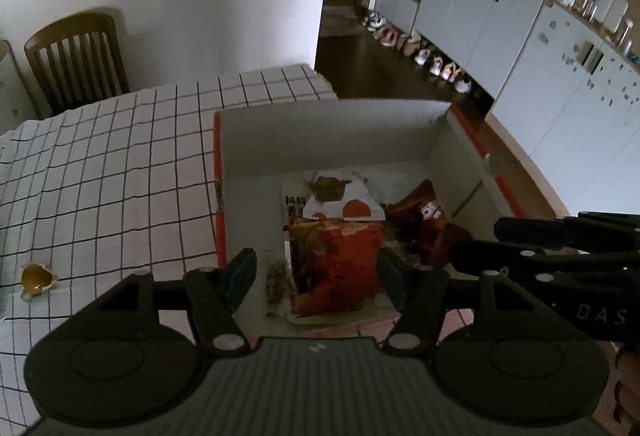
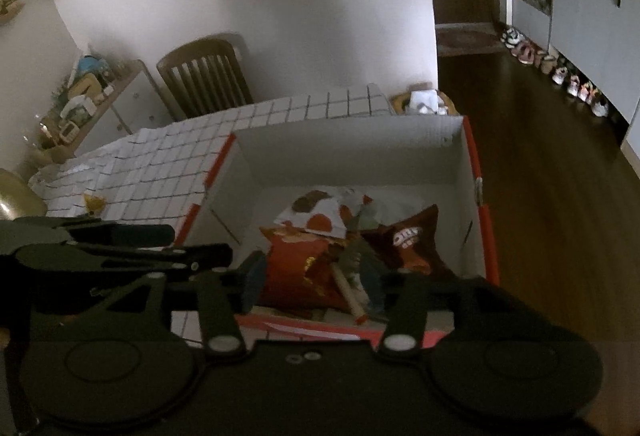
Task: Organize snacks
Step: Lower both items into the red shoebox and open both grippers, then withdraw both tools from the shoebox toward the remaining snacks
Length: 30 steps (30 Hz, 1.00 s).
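A white cardboard box (image 1: 320,139) with orange-red outer sides stands on the checked table. Inside lie a red snack bag (image 1: 336,268), a white bag with red dots (image 1: 340,201), a brown bag (image 1: 428,224) and a small wrapped bar (image 1: 276,284). My left gripper (image 1: 316,280) hangs open over the red bag, its pads clear of it. My right gripper (image 1: 480,240) comes in from the right. In the right wrist view the right gripper (image 2: 314,280) stands open above the red bag (image 2: 296,272) and a pale stick-shaped pack (image 2: 348,288), holding nothing. The left gripper (image 2: 198,242) is beside it.
The checked tablecloth (image 1: 100,175) spreads left of the box, with a small egg-shaped ornament (image 1: 36,278) near its front. A wooden chair (image 1: 76,55) stands behind the table. Pale cabinets (image 1: 480,15) and a row of shoes (image 1: 420,51) line the far right. A basket (image 2: 424,101) sits beyond the box.
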Motion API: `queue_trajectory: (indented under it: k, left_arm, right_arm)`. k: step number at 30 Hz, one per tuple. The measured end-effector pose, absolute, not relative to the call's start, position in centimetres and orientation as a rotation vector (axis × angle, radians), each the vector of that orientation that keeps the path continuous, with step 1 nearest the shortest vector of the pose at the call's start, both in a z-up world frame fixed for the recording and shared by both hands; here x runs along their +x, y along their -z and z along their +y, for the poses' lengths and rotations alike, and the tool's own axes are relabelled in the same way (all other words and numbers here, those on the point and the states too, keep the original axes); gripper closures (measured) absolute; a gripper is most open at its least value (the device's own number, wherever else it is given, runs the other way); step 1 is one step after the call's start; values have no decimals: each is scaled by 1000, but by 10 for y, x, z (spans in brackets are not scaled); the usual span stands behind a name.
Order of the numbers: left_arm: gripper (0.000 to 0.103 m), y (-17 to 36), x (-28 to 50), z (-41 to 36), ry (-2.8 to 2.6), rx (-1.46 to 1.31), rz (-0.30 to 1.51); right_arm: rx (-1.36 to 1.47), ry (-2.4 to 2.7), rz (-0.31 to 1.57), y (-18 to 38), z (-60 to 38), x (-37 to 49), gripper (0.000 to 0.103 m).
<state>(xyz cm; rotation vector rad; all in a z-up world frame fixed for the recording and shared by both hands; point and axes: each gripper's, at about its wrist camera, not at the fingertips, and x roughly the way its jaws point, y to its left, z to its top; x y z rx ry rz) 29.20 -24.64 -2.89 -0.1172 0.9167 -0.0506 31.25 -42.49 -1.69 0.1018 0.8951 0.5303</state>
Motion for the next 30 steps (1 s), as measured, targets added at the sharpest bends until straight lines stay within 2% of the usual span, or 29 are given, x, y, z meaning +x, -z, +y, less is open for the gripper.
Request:
queue_trajectory:
  k: [10, 12, 16, 21, 30]
  left_arm:
    - [35, 2, 256, -231, 43, -148, 839]
    - [34, -2, 250, -224, 41, -162, 828]
    - [33, -8, 237, -210, 35, -182, 806]
    - [25, -14, 218, -188, 26, -196, 777]
    - [22, -14, 191, -133, 1, -207, 754]
  right_arm:
    - [99, -569, 836, -4, -418, 287, 31]
    - [96, -578, 826, -8, -416, 282, 23]
    - [95, -603, 810, -18, -405, 273, 15]
    - [88, -625, 793, -27, -386, 261, 2]
    - [78, -645, 786, -37, -333, 245, 0]
